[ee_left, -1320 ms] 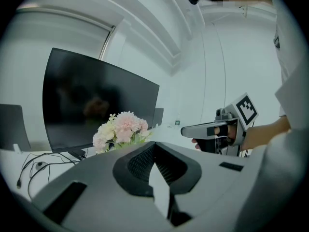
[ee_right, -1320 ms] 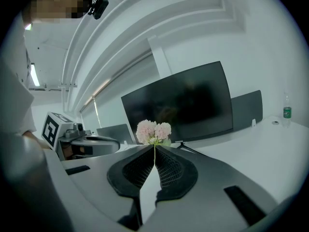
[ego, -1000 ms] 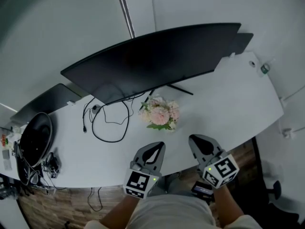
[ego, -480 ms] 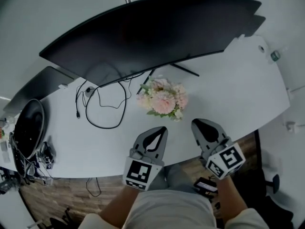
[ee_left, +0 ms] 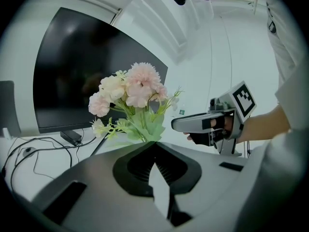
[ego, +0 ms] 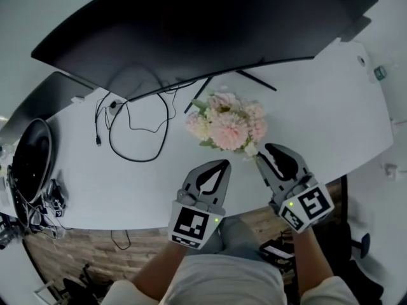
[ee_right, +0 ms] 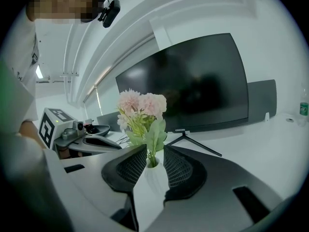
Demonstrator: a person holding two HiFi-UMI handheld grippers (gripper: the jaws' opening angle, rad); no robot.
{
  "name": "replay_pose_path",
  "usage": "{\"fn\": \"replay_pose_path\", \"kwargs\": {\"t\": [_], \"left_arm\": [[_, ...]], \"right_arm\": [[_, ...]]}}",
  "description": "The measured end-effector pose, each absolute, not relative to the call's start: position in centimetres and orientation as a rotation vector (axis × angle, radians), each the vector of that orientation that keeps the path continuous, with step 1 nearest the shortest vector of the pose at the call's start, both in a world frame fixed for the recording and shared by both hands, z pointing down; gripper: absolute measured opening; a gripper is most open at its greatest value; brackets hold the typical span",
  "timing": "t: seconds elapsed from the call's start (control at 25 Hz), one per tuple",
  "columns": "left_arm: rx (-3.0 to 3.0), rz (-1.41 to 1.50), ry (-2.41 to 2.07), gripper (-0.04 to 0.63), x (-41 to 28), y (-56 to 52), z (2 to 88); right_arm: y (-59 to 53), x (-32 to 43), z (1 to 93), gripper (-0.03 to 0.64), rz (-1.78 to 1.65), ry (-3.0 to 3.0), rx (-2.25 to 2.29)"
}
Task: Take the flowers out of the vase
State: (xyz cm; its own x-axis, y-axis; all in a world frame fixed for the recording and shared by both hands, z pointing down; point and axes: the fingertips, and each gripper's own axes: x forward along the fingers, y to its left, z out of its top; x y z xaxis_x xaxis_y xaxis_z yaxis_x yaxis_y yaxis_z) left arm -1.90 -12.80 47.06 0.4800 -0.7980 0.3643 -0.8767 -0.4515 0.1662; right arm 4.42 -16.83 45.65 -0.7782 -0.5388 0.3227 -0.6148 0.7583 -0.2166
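A bunch of pale pink and cream flowers [ego: 226, 122] with green leaves stands on the white desk [ego: 318, 119] in front of the monitor. Its white vase [ee_right: 153, 175] shows only in the right gripper view, framed by the gap between the right jaws; the blooms hide it from the head view. My right gripper [ego: 266, 150] is just right of the bunch. Its jaws have just been opening and stand apart, pressing on nothing. My left gripper [ego: 222, 164] is shut and empty, a little short of the flowers [ee_left: 133, 88].
A wide curved black monitor [ego: 210, 37] on a thin stand rises right behind the flowers. A looped black cable [ego: 137, 135] lies to the left. Further left are a dark screen [ego: 38, 107] and a round black object [ego: 28, 164]. A small bottle [ego: 379, 73] stands far right.
Both grippers have come lower and closer to the flowers, which now look larger in the head view. The right jaws, closed before, now stand apart.
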Motion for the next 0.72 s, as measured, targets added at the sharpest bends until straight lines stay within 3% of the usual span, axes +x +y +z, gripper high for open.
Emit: {"fn": "replay_pose_path", "kwargs": {"t": [0.44, 0.72], "left_arm": [[2.383, 0.368, -1.402, 0.006, -2.3, -13.4, 49.5], [2.392, 0.41, -1.356, 0.094, -2.0, -13.6, 51.4]], "right_arm": [[-17.6, 1.6, 47.7, 0.163, 0.418, -2.716, 0.794], [-18.1, -0.1, 48.3, 0.178, 0.391, -2.727, 0.729]]}}
